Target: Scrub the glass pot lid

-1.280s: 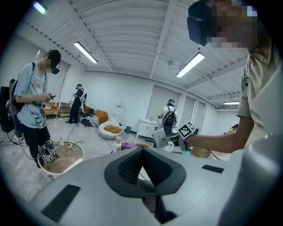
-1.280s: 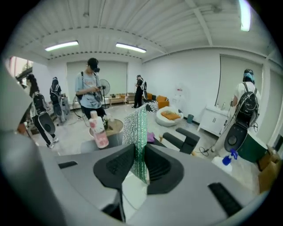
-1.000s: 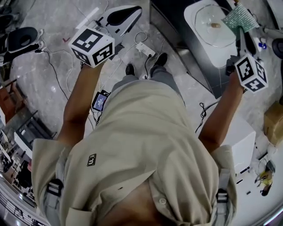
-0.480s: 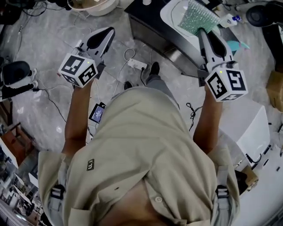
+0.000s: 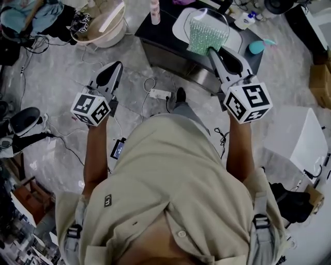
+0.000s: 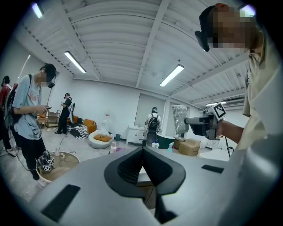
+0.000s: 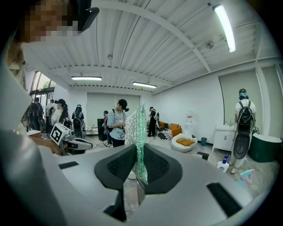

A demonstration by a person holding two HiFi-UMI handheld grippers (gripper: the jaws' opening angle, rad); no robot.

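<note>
My right gripper is shut on a green sparkly scrubbing cloth, which hangs upright between its jaws in the right gripper view. The cloth covers most of the white basin on the dark table. The glass pot lid in that basin is hidden behind the cloth; I cannot make it out. My left gripper is held out over the floor, left of the table, and is shut with nothing between its jaws. Both grippers point level across the room.
A round beige tub sits on the floor at the upper left. A pink bottle stands on the table's left end. A power strip and cables lie on the floor. A white box stands at the right. Several people stand around the room.
The head view has swung, so the table with the basin now sits at the top centre. The right gripper with the cloth has moved left over the basin; the left gripper has dropped lower.
</note>
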